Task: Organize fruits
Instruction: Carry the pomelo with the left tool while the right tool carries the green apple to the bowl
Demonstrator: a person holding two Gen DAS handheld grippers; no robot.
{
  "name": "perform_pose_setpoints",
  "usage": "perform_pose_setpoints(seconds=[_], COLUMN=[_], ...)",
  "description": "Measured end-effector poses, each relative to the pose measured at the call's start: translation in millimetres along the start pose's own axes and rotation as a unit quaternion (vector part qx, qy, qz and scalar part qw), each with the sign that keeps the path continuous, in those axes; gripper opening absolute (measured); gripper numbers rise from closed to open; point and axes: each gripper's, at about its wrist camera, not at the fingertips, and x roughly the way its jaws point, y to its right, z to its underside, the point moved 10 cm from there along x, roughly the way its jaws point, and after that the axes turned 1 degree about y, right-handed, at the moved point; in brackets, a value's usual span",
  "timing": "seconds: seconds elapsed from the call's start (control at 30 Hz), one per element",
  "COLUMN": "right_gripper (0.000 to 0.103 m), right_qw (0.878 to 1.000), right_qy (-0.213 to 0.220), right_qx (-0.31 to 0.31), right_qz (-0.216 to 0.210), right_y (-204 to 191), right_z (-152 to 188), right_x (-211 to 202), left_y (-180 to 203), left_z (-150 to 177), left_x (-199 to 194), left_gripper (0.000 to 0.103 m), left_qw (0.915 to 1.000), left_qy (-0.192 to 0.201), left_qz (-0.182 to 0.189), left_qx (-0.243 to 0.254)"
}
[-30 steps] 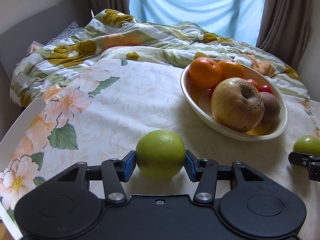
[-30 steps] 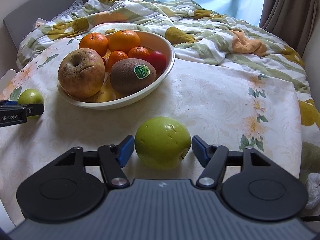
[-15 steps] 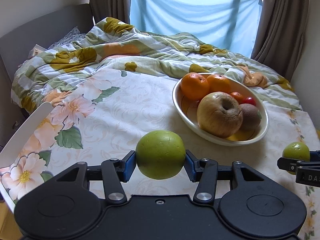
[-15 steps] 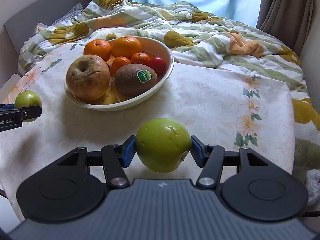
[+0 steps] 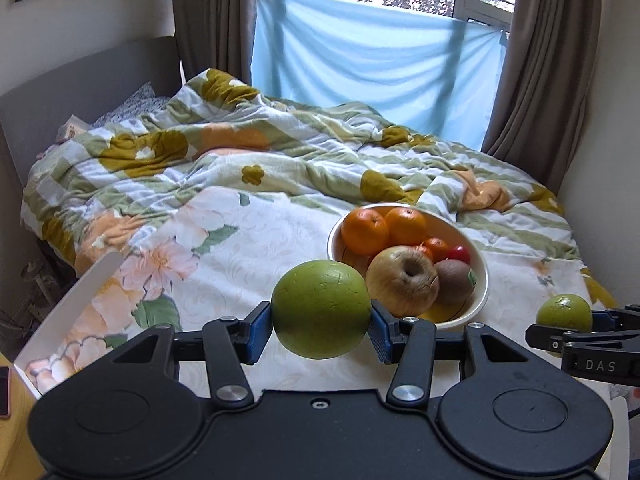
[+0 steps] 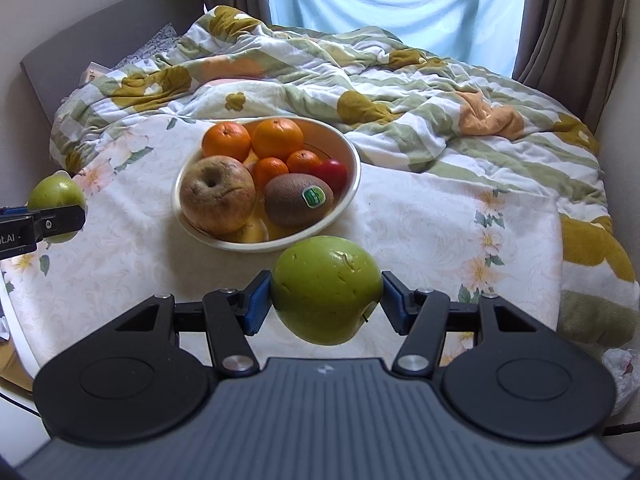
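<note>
My left gripper (image 5: 320,322) is shut on a round green fruit (image 5: 320,309) and holds it in the air above the table, near the bowl's front left. My right gripper (image 6: 326,300) is shut on a green apple (image 6: 326,289), also lifted, in front of the bowl. A cream bowl (image 6: 344,204) (image 5: 482,296) on the flowered tablecloth holds a large brownish apple (image 6: 218,194), a kiwi (image 6: 298,200) with a sticker, several oranges (image 6: 277,137) and a small red fruit (image 6: 332,174). Each gripper shows at the other view's edge, the right one (image 5: 564,318) and the left one (image 6: 56,206).
A rumpled flowered quilt (image 5: 248,152) lies on the bed behind the table. Brown curtains (image 5: 548,80) and a blue sheet (image 5: 372,64) cover the window. A white table edge (image 5: 68,312) runs at the left, and a wall (image 5: 616,160) stands close on the right.
Both grippers have risen and pulled back from the table with their green fruits. The right gripper closed on its apple. The bowl now looks smaller and farther.
</note>
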Motion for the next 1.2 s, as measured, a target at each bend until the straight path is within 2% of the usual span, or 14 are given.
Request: perform_pose_setpoints(seconds=[0.33,0.47,0.73,1.2], right_gripper=[0.073,0.073,0.073,0.073], right_qw=[0.999,0.999,0.997,0.990], right_qy=[0.030,0.032,0.040,0.023], right_qx=[-0.016,0.009,0.052,0.113], right_qz=[-0.004,-0.004,0.030,0.082], right_y=[-21,-26,-24,-3], right_z=[-42,-59,-91,-103], right_x=[-19,-18,1,46], left_y=[3,5,12,41], left_z=[-42,-59,-85,-76], left_x=[5,19,61,132], left_gripper=[0.055,0.055,0.055,0.055], left_qw=[0.9988,0.9969,0.9903,0.9725], left_qy=[0.013,0.012,0.001,-0.036], left_qz=[0.044,0.068,0.112,0.168], left_qx=[0.019,0.036,0.082,0.157])
